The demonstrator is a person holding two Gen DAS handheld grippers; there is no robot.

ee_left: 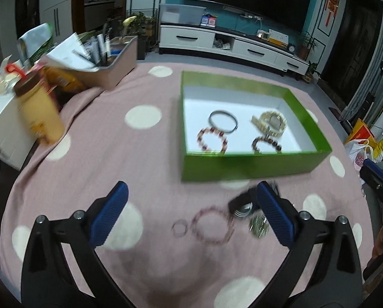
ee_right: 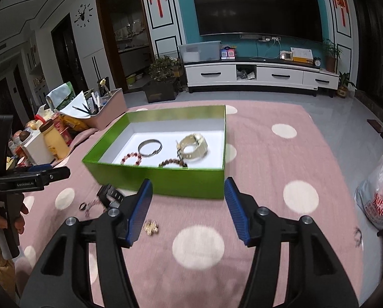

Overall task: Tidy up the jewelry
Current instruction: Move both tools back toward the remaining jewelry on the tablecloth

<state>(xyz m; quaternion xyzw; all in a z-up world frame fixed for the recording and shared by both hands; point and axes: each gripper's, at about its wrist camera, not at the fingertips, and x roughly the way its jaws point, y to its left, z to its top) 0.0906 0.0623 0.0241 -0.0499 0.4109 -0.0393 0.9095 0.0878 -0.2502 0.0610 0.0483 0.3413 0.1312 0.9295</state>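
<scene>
While both claws hung over the pink spotted cloth [ee_right: 263, 138], neither one held or touched anything. The left claw [ee_left: 191, 205] stood spread to its widest, its blue pads [ee_left: 109, 214] well apart, with nothing pinched between them. Below that gap, loose on the cloth, lay a small ring [ee_left: 180, 228], a pale beaded bracelet [ee_left: 213, 224] just beside it, a dark watch [ee_left: 241, 204] near the right pad, and a small gold piece [ee_left: 258, 225]. The right claw [ee_right: 189, 210] was about half spread and likewise empty; only bare cloth showed between its pads [ee_right: 236, 211]. The gold piece [ee_right: 151, 227] lay just beside its left pad, apart from it.

The green box [ee_right: 171, 179] stood on the cloth directly beyond both claws, open at the top. Inside it rested a metal bangle [ee_right: 149, 147], a red beaded bracelet [ee_right: 131, 158], a brown beaded bracelet [ee_right: 172, 163] and a cream watch [ee_right: 193, 146], the brown bracelet touching the watch. The near wall of the box stood between the claws and these pieces.

At the left edge of the cloth stood a yellow bottle [ee_right: 55, 141] and a pink bin [ee_right: 109, 113] of pens and papers. A plastic bag [ee_right: 381, 195] sat off the right edge
</scene>
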